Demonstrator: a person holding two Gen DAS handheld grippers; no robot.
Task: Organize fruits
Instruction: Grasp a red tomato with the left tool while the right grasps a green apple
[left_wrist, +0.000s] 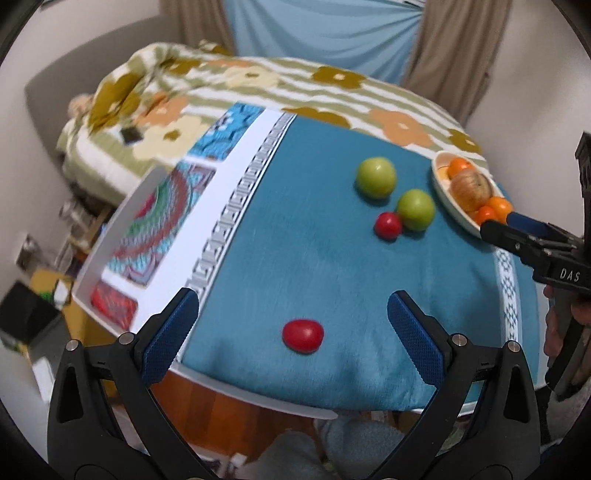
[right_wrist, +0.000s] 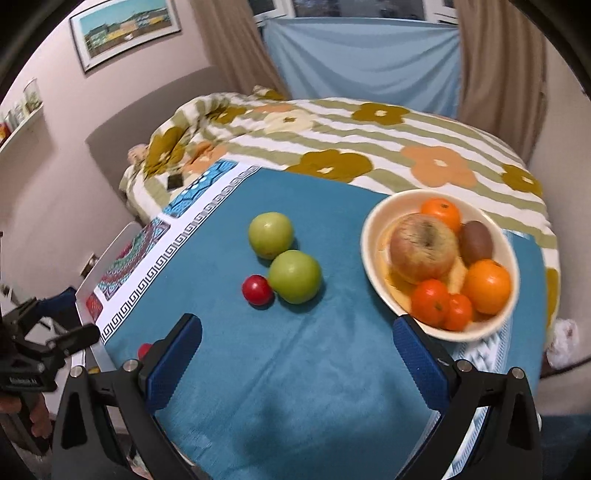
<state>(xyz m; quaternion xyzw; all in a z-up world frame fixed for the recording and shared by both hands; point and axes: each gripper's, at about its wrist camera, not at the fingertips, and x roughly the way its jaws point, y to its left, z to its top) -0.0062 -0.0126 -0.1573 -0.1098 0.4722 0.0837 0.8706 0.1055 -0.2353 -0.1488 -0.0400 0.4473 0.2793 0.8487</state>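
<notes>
A cream bowl (right_wrist: 373, 254) at the table's right holds a reddish apple (right_wrist: 423, 245), several oranges (right_wrist: 487, 286) and a kiwi (right_wrist: 477, 242); it also shows in the left wrist view (left_wrist: 441, 184). Two green apples (right_wrist: 271, 234) (right_wrist: 295, 277) and a red tomato (right_wrist: 257, 290) lie together left of the bowl. Another red tomato (left_wrist: 303, 335) lies near the front edge, between the fingers of my open, empty left gripper (left_wrist: 291, 332). My right gripper (right_wrist: 297, 354) is open and empty, its right finger just before the bowl.
A teal cloth (right_wrist: 314, 369) covers the white table, with patterned mats (left_wrist: 166, 218) on its left side. A bed with a flowered blanket (right_wrist: 332, 140) stands behind the table. Boxes (left_wrist: 33, 310) sit on the floor at left.
</notes>
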